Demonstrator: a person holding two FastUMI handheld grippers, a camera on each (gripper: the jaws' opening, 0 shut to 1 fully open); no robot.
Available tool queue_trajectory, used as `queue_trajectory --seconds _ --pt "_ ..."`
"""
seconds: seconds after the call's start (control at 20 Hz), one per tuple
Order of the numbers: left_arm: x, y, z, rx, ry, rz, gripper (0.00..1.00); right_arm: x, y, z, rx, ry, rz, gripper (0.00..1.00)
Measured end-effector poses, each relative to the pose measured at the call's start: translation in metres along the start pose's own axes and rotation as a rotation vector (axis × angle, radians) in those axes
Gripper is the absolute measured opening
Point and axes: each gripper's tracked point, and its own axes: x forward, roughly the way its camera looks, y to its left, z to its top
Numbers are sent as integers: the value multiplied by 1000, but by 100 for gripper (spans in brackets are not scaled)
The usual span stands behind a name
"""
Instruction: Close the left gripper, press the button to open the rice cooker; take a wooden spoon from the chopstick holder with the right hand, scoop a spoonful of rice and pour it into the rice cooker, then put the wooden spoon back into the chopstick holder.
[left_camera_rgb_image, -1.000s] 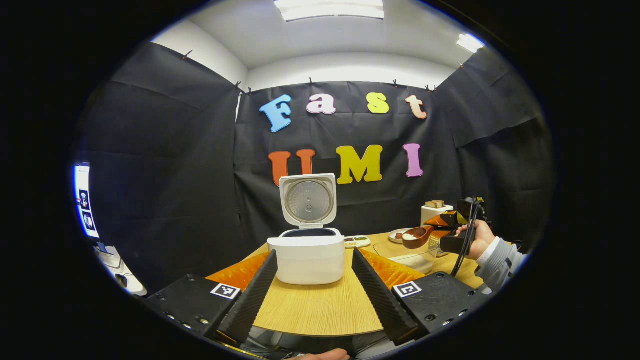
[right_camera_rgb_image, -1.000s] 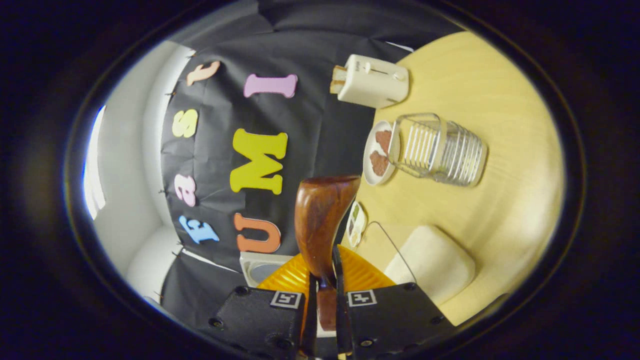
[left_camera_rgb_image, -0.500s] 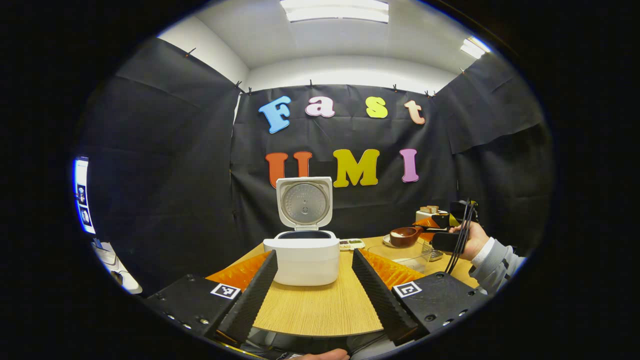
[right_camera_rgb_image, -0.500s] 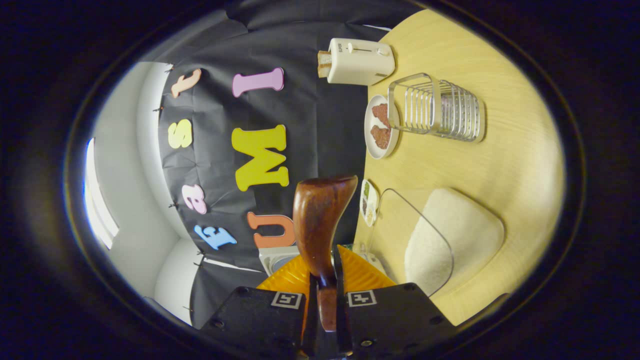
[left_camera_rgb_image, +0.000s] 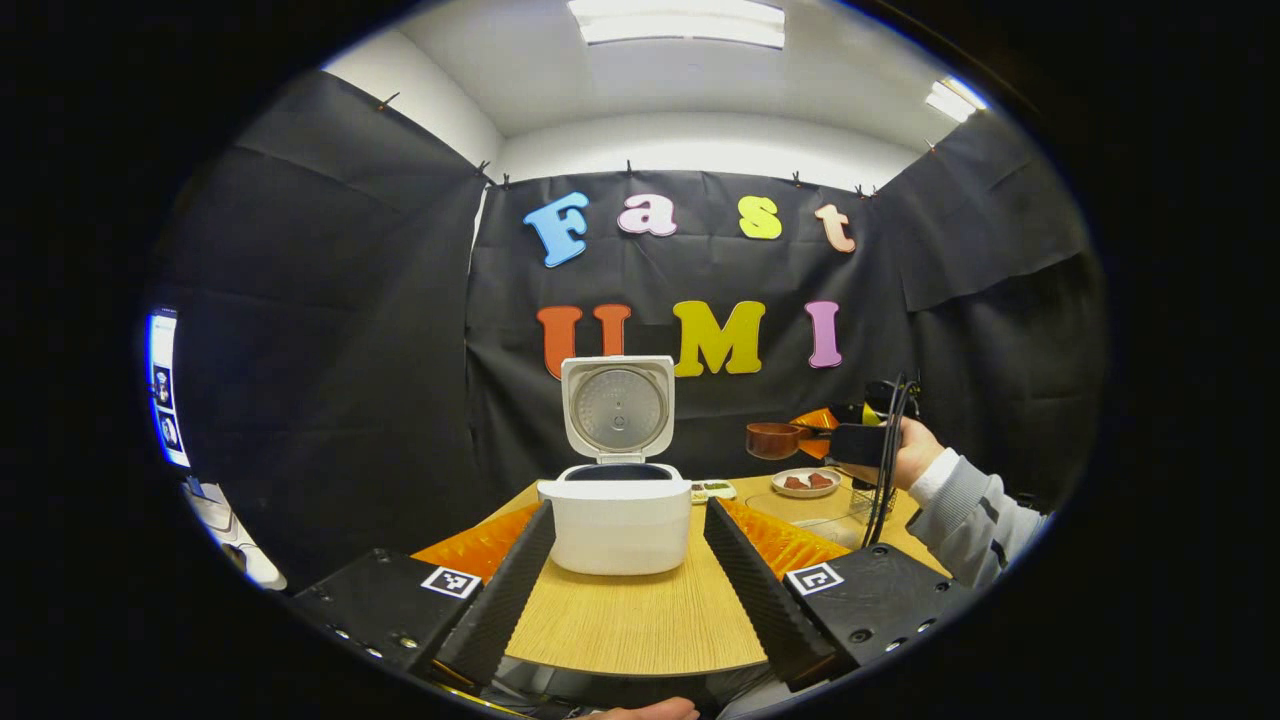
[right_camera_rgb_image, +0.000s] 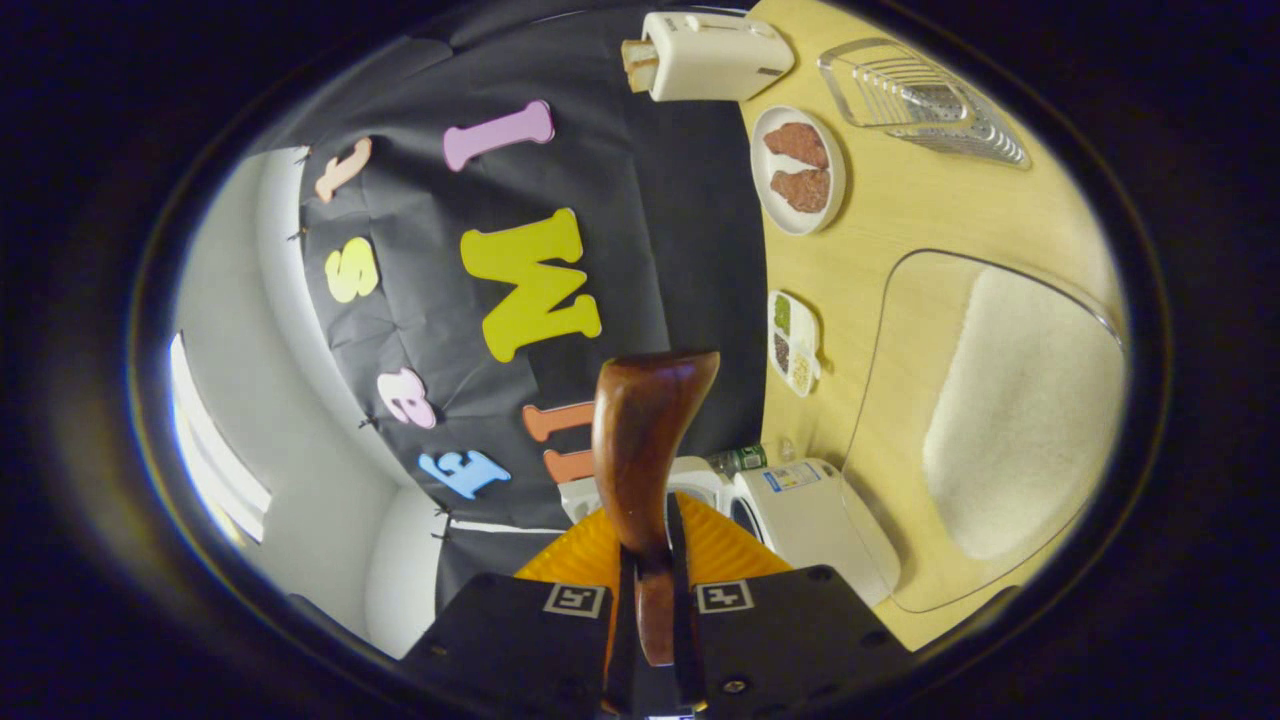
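The white rice cooker (left_camera_rgb_image: 615, 520) stands on the wooden table with its lid (left_camera_rgb_image: 617, 408) raised upright. My left gripper (left_camera_rgb_image: 628, 503) sits open in front of it, one finger on each side and apart from it. Right of the cooker, a hand holds my right gripper (left_camera_rgb_image: 835, 440) above the table, level with the lid. That gripper (right_camera_rgb_image: 650, 560) is shut on the handle of the brown wooden spoon (right_camera_rgb_image: 645, 440). The spoon bowl (left_camera_rgb_image: 772, 440) points toward the cooker; its inside is hidden. The right gripper view is rolled a quarter turn and has the cooker (right_camera_rgb_image: 810, 515) low down.
A clear container of white rice (right_camera_rgb_image: 1020, 400) lies right of the cooker. Behind it are a small divided dish (right_camera_rgb_image: 793, 342), a plate of brown food (right_camera_rgb_image: 798, 170), a wire chopstick holder (right_camera_rgb_image: 920, 95) and a white toaster (right_camera_rgb_image: 705, 55). A monitor (left_camera_rgb_image: 163, 385) glows at far left.
The right gripper has risen from above the rice container and moved left toward the cooker, carrying the spoon. The left gripper has hardly moved.
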Motion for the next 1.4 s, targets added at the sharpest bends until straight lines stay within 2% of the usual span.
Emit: queue_trajectory --seconds 0.25,0.4,0.6,0.8,0.95,1.25,1.4 --pt "12 13 -6 5 14 5 95 40 4 -6 -115 -22 -43 20" --pt "18 21 -15 6 38 8 95 58 9 -17 -230 -37 -79 19" --pt "19 37 -21 0 59 31 95 89 26 -48 -362 -22 -76 19" --pt "20 53 -26 -12 74 65 95 119 25 -82 -554 11 -113 20" --pt "18 61 -30 -26 91 79 95 138 32 -98 -700 -2 -104 20" --pt "29 62 -45 -34 118 82 95 164 31 -112 -970 -57 -121 20" --pt "37 65 -50 -37 118 91 95 178 30 -119 -1087 -49 -120 20"
